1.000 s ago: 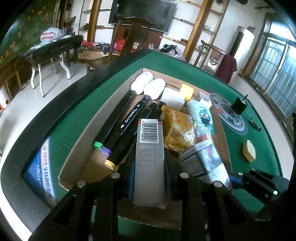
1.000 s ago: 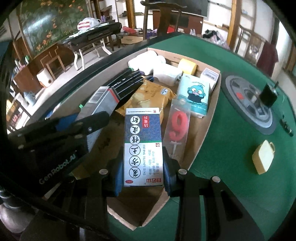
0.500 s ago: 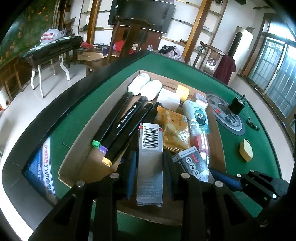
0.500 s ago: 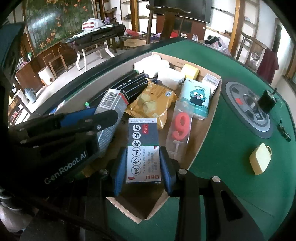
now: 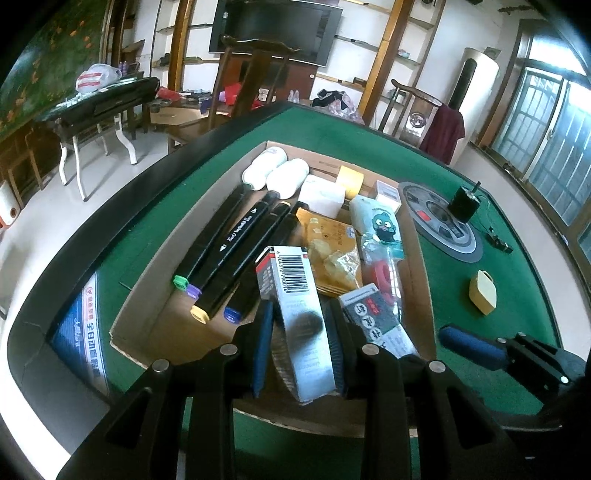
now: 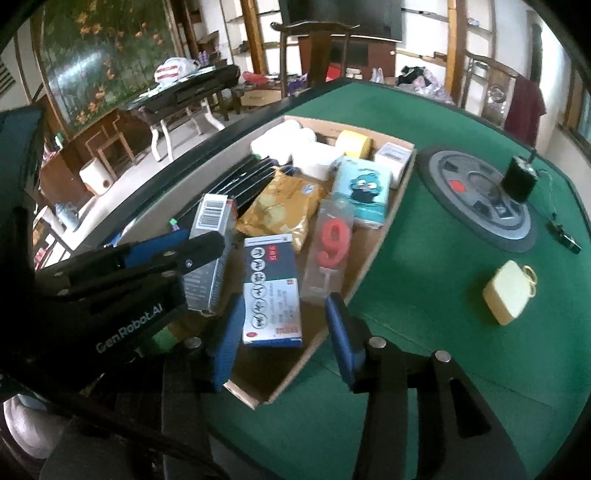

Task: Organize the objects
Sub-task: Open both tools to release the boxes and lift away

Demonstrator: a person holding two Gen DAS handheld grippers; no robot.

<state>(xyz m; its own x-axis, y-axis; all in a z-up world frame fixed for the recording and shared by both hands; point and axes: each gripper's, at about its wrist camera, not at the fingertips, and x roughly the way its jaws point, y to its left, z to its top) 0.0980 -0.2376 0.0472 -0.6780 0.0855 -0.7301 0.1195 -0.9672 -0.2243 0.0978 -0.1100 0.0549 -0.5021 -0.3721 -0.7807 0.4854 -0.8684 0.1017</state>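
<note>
Green felt desk (image 6: 424,266), cardboard tray (image 6: 373,251) nearly full. My right fingers (image 6: 236,325) just opened, dropping the medicine box (image 6: 271,291) flat inside; left fingers (image 5: 262,343) clamp the barcoded grey carton (image 5: 301,321), slotting it beside the markers (image 5: 236,254).

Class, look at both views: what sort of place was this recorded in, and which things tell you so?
Probably a lived-in home room: a green felt mahjong-style table, a wall-mounted television behind a wooden chair, and a cluttered side table.
</note>
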